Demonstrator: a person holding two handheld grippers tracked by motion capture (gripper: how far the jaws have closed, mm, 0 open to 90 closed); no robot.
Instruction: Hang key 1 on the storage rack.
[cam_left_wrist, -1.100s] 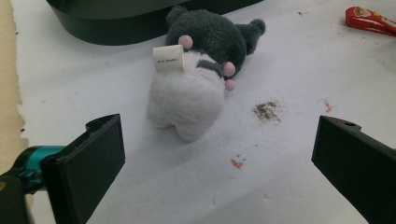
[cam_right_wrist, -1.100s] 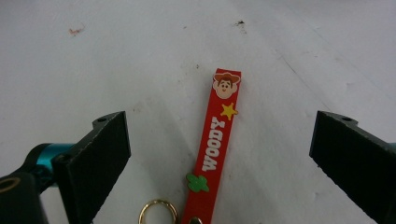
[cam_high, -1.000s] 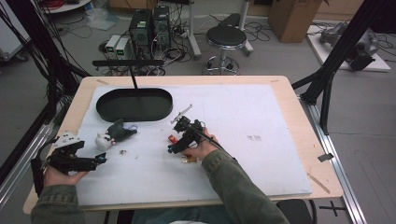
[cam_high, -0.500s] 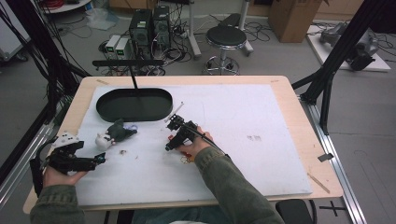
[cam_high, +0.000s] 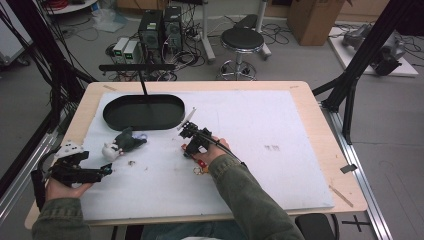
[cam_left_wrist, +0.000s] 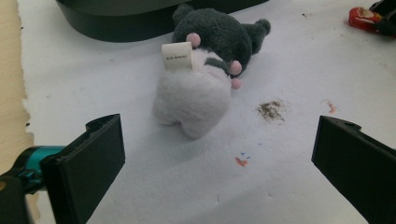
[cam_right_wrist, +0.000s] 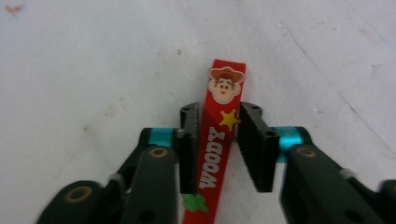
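A red strap (cam_right_wrist: 223, 122) with a cowboy face and the word WOODY lies flat on the white mat. My right gripper (cam_right_wrist: 217, 140) points down at it, its jaws closed in on the strap's two edges. From above, the right gripper (cam_high: 192, 149) stands mid-table with the strap's end (cam_high: 200, 164) showing under the hand. A small grey and white plush toy (cam_left_wrist: 201, 88) with a paper tag lies on the mat, also plush toy (cam_high: 122, 144). My left gripper (cam_left_wrist: 215, 163) is open a short way in front of it, near the table's left edge (cam_high: 105, 171).
A black oval tray (cam_high: 107, 114) sits at the back left, just behind the plush; its wall (cam_left_wrist: 116, 23) shows past the toy. A white mat (cam_high: 280, 150) covers most of the wooden table. A thin pole rises from behind the tray.
The right gripper has shifted slightly left and settled over the red strap. The left gripper has barely moved.
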